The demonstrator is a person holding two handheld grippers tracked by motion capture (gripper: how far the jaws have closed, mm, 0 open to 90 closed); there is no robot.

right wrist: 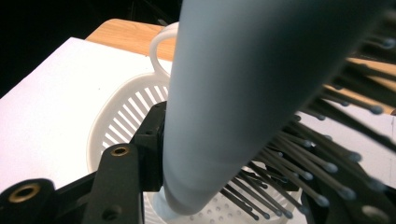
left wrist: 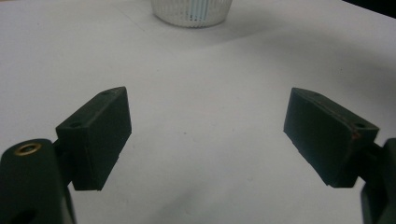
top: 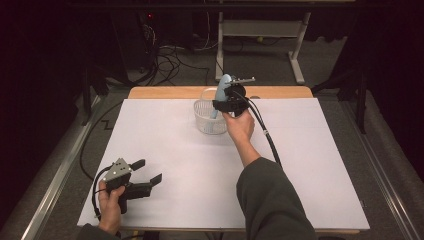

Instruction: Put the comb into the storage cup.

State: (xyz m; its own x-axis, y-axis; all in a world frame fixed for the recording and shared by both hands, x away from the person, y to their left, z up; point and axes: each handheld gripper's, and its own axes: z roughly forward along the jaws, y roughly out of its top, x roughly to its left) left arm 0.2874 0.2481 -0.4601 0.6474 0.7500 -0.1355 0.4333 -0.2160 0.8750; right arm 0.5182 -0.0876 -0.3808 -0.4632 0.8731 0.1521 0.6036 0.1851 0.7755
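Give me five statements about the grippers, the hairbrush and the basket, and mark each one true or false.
1. The right gripper is shut on the hairbrush. True.
2. The hairbrush lies flat on the white table cover. False: it is held over the white basket, its handle end pointing down into it.
3. The left gripper has its jaws spread apart with nothing between them. True.
4. The white basket stands right next to the left gripper. False: it sits at the far side of the table, by the right gripper.
5. The basket has slotted walls. True, as the right gripper view shows.
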